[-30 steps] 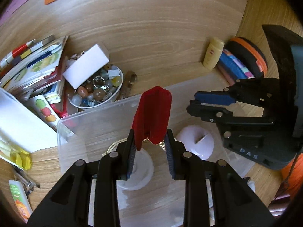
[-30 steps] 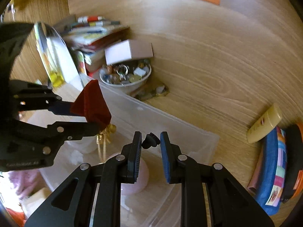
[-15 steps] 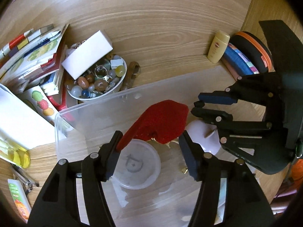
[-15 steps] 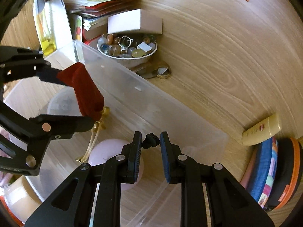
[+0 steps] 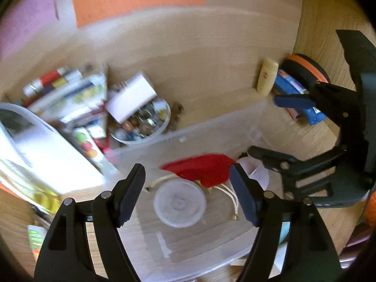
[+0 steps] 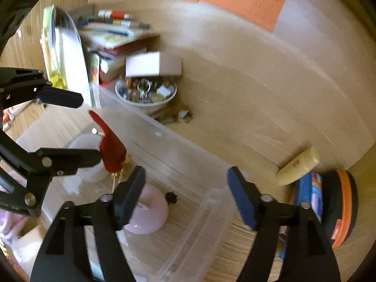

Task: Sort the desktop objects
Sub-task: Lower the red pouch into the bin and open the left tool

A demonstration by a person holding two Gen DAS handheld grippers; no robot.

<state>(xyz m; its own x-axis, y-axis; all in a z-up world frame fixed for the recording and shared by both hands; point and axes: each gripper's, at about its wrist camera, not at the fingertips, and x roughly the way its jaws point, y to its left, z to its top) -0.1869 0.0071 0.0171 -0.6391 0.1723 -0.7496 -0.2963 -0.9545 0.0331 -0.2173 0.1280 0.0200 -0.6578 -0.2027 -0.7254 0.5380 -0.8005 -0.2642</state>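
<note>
A clear plastic bin (image 5: 211, 127) (image 6: 178, 145) stands on the wooden desk. A red pouch (image 5: 202, 169) (image 6: 110, 150) with a gold cord lies inside it beside a round white lid (image 5: 179, 205) and a pink dome (image 6: 150, 211). A small black piece (image 6: 171, 197) lies loose in the bin by the dome. My left gripper (image 5: 188, 192) is open and empty above the bin. My right gripper (image 6: 185, 195) is open and empty above the bin; it also shows in the left wrist view (image 5: 277, 127).
A bowl of beads (image 5: 141, 122) (image 6: 145, 94) with a white box (image 6: 152, 64) on it stands behind the bin, next to stacked books (image 5: 70, 94). A cream bottle (image 5: 266, 76) (image 6: 298, 166) and an orange-black case (image 6: 340, 206) lie at the right.
Both grippers opened wide and pulled up. The red pouch dropped from my left gripper into the bin. The small black piece fell from my right gripper into the bin.
</note>
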